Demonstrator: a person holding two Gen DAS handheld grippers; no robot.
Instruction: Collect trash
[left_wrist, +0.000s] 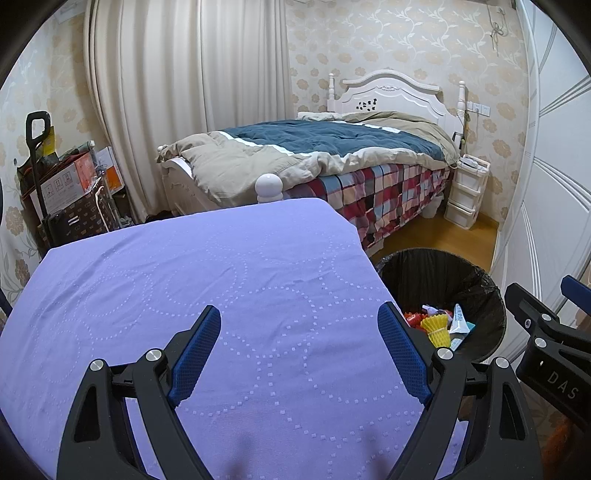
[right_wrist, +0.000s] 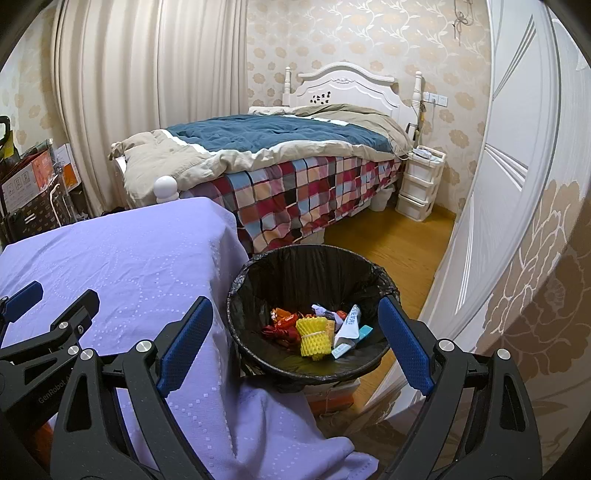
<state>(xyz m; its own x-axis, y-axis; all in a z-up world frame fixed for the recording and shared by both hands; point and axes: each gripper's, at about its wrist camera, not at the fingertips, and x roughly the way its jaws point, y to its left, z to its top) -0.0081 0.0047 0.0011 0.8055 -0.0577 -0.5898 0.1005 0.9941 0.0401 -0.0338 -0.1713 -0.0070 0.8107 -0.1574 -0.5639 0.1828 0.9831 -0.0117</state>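
Apparently finishing: both grippers, left (left_wrist: 299, 350) and right (right_wrist: 295, 339), are gaping wide, holding nothing; trash (right_wrist: 314, 334) is lying in the bin (right_wrist: 258, 273) ahead, bench (left_wrist: 184, 277) showing nothing more to collect.

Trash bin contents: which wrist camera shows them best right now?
The right wrist view: it looks straight into the trash bin, showing the yellow foam net, red wrapper and white tube. The left wrist view catches the bin at its right edge, partly behind the left gripper.
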